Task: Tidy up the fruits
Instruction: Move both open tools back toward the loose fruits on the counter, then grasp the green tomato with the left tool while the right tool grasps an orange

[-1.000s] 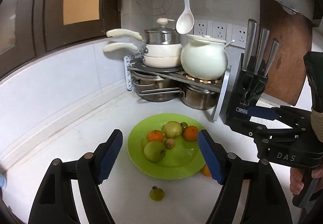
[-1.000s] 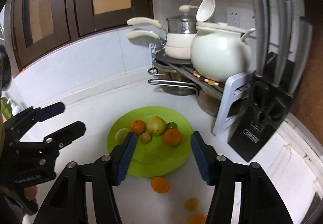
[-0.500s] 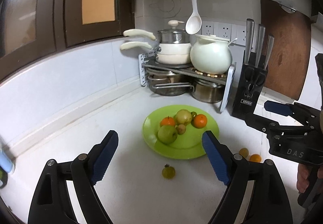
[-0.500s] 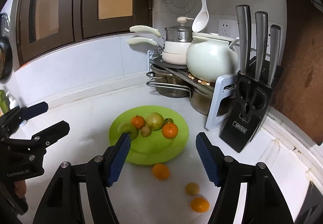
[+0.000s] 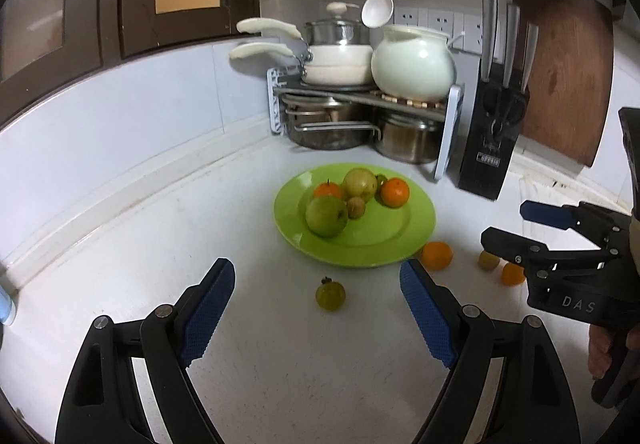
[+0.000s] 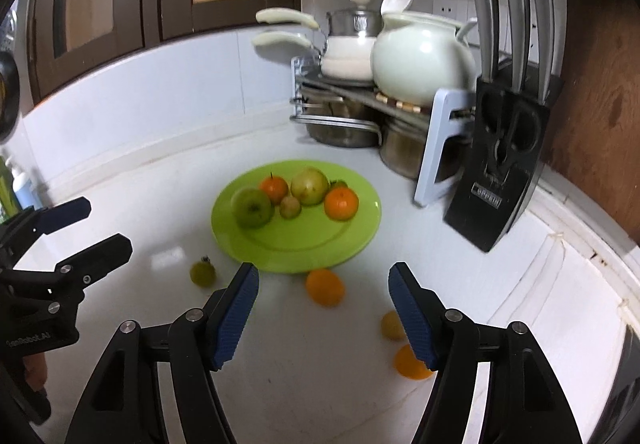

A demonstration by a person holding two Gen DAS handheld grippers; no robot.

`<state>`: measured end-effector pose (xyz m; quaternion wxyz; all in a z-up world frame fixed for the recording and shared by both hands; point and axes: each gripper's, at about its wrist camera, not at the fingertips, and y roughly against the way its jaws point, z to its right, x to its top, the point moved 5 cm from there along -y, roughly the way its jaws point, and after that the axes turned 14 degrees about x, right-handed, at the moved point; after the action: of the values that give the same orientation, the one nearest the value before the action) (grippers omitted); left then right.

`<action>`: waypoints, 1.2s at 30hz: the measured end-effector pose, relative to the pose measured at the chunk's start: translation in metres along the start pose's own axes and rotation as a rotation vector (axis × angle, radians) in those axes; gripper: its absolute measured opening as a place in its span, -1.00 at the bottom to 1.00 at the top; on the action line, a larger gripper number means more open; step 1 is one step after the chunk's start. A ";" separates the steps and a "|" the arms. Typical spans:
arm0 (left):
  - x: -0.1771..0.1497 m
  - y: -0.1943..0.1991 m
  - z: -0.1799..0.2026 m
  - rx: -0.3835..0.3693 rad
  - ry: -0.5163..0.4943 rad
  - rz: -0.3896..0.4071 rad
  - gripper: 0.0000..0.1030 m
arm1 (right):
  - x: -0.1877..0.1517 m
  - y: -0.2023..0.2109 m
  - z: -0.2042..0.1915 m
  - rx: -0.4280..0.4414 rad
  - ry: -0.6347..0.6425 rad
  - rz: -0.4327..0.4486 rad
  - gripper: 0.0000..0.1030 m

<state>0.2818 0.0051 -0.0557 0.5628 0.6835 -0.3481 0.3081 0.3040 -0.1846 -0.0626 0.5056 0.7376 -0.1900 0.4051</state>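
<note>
Grippers, left [image 5: 316,280] and right [image 6: 322,284], both gape empty over bare white counter [image 5: 280,364]. Beyond lie a loose green fruit [image 5: 330,295], mandarin [image 6: 325,287], then green plate [image 5: 384,240]. Since a second ago, both drew back, showing more counter.

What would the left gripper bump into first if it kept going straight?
Probably the small green fruit on the counter. It lies ahead of the open left gripper, between the jaws' line, before the green plate. Depth is uncertain.

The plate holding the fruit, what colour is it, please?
Bright lime green plate, clearest in the left wrist view.
</note>
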 end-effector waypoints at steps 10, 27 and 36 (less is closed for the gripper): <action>-0.025 -0.039 0.008 -0.020 -0.016 -0.112 0.62 | -0.015 -0.032 0.004 0.010 0.017 -0.070 0.32; -0.032 -0.088 0.027 -0.080 -0.027 -0.206 0.15 | -0.022 -0.086 0.020 0.065 -0.045 -0.168 0.10; -0.033 -0.098 0.032 -0.101 -0.023 -0.238 -0.14 | -0.021 -0.095 0.025 0.066 -0.046 -0.173 -0.07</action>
<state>0.3444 -0.0096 -0.1425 0.6251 0.6941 -0.2861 0.2135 0.3673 -0.1700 -0.1392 0.5098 0.7766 -0.1236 0.3488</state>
